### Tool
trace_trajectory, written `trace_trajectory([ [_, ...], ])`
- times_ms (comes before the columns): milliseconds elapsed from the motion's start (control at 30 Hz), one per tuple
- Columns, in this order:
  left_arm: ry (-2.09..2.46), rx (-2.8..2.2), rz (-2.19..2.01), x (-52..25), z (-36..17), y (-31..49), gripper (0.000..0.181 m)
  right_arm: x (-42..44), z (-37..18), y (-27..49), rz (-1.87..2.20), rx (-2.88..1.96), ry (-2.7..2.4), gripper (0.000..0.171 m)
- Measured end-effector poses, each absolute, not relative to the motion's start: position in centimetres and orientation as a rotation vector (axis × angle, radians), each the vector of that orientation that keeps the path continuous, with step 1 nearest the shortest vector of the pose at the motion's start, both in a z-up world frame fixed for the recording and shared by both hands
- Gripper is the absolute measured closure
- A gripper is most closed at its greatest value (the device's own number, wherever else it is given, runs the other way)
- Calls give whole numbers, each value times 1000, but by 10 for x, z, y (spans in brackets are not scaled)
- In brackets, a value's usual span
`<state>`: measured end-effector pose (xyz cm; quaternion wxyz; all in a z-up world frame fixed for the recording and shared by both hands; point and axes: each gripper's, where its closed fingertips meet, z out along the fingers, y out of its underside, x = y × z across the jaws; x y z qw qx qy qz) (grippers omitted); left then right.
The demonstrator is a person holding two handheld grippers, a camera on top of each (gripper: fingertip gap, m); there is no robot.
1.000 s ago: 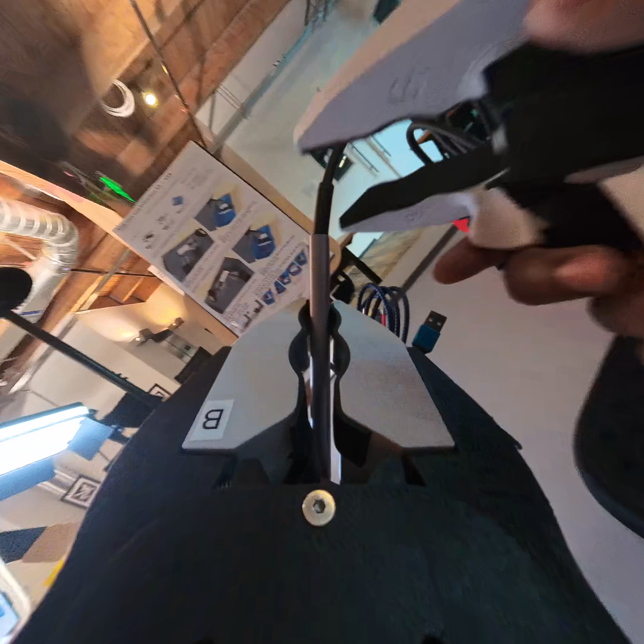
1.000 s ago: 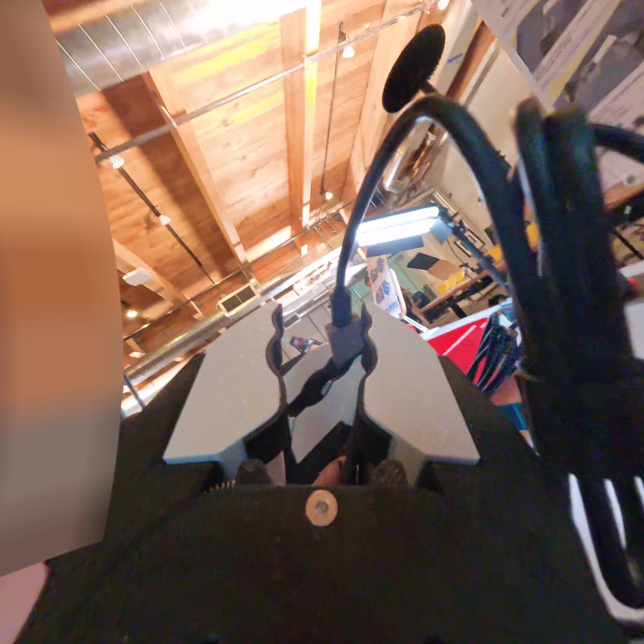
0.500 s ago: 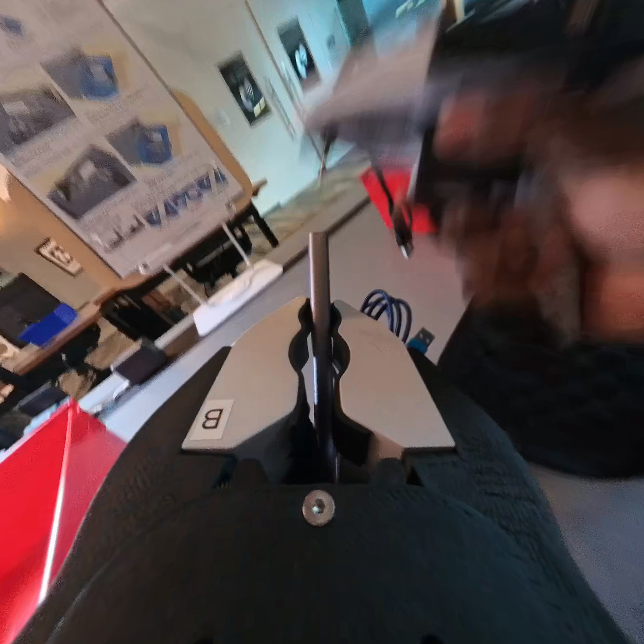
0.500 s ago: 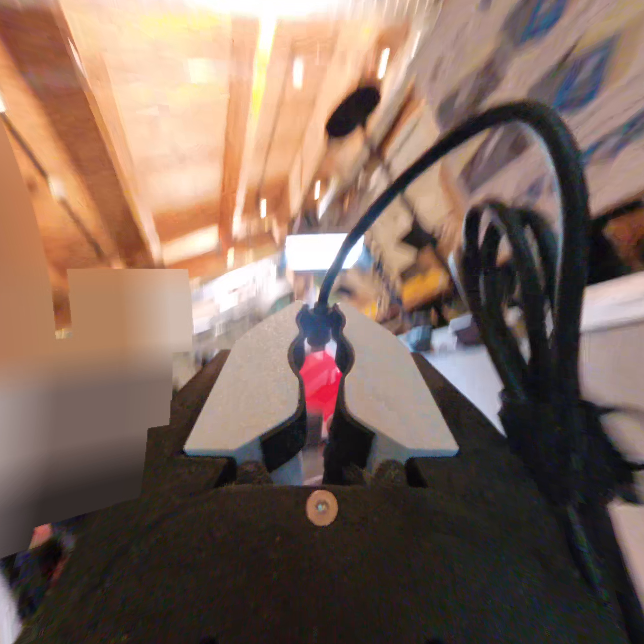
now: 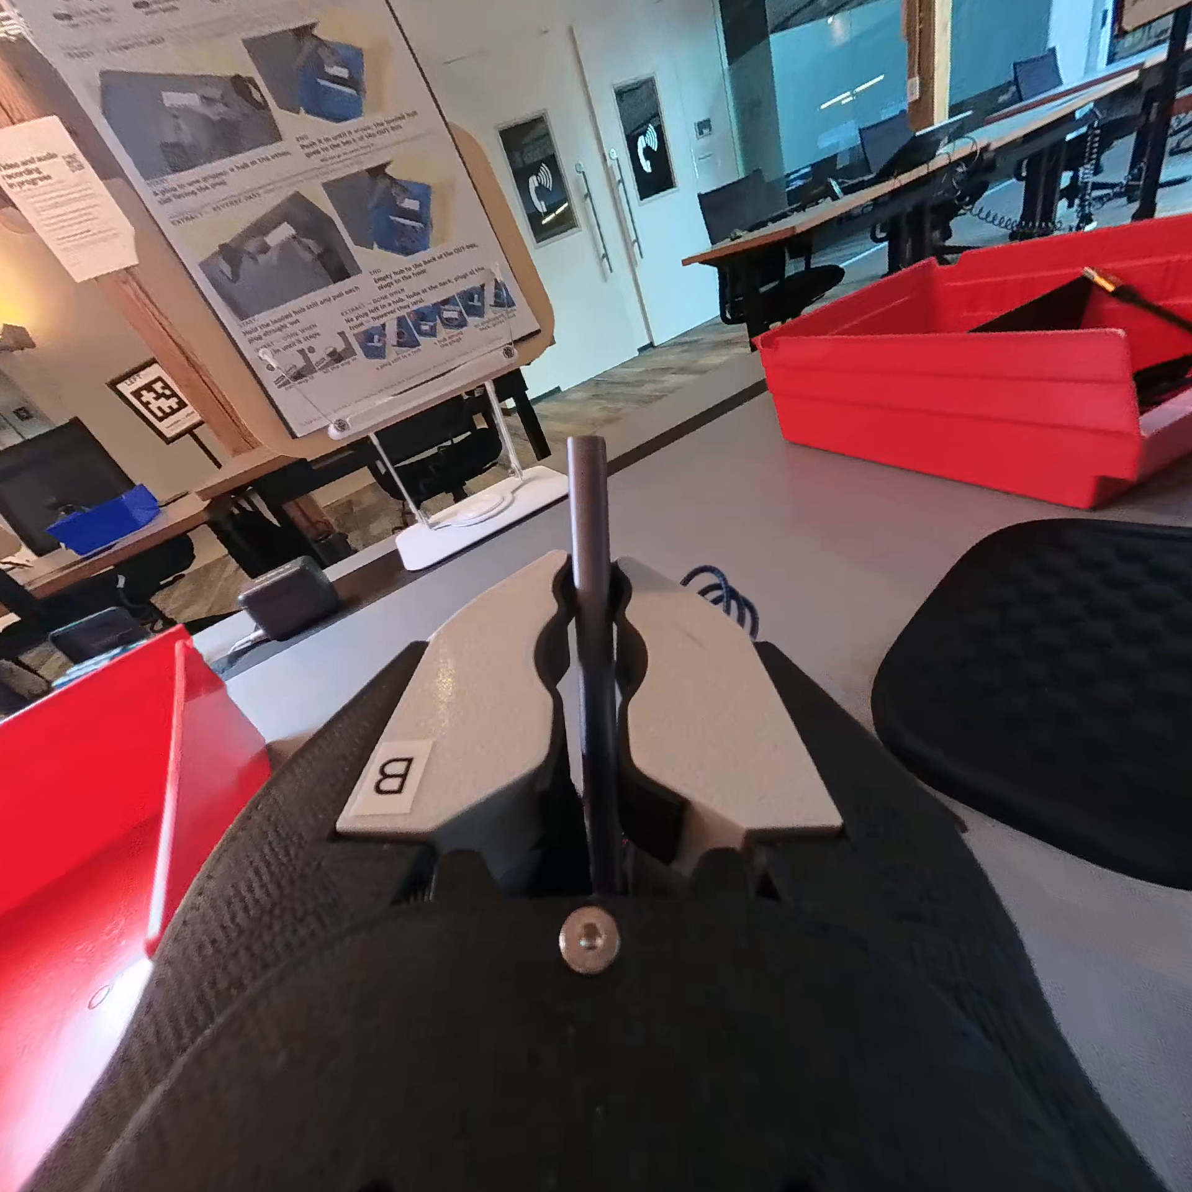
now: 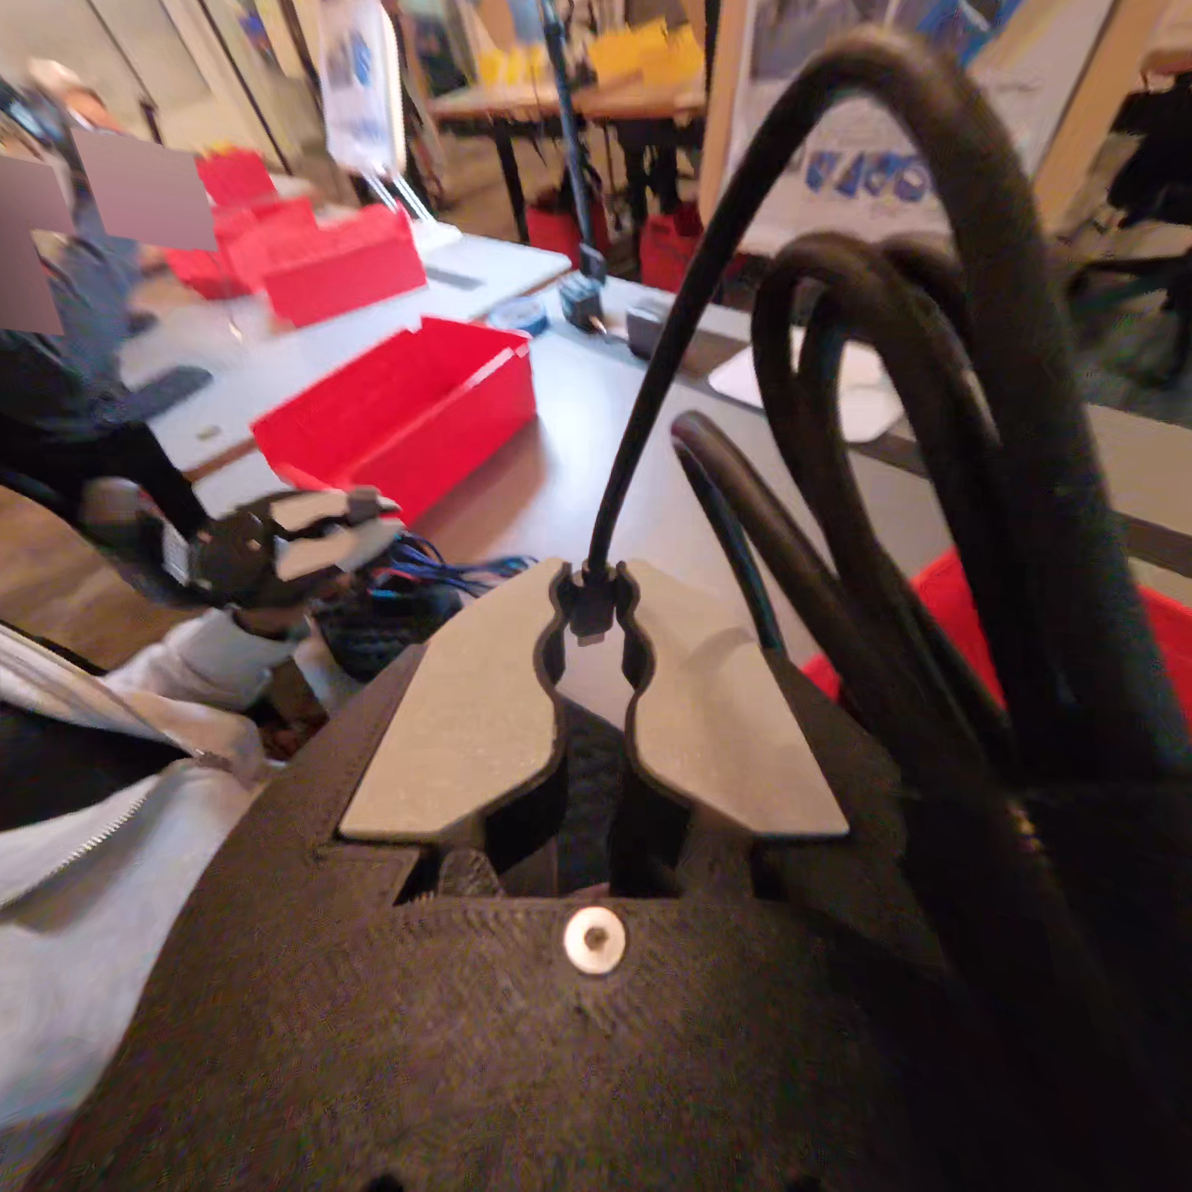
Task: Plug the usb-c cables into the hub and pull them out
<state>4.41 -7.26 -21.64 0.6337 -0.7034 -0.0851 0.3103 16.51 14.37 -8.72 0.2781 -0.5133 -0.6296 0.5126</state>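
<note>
The left gripper (image 5: 590, 584) has its fingers clamped on one slim grey hub (image 5: 586, 516) pointing toward 12 o'clock above the table (image 5: 806, 529), while the right gripper (image 6: 593, 580) pinches one black cable's plug (image 6: 588, 613), with two red bins (image 5: 954, 393) at 2 and 8 o'clock.

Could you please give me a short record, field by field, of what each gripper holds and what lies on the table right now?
left gripper: shut on the hub, a thin grey bar seen edge-on
right gripper: shut on the black cable at its plug
plug and hub: apart
table: red bins, black mat, blue cable
</note>
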Motion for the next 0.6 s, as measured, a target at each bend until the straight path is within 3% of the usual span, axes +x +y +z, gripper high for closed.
trace_trajectory([
  [300,-221,-1588,669,41,-212,-79,172,227,-204,228,360,-1450,-2276,159],
  [600,-191,-1597,652,47,-211,-73,171,257,-279,278,-175,-1433,-2760,159],
])
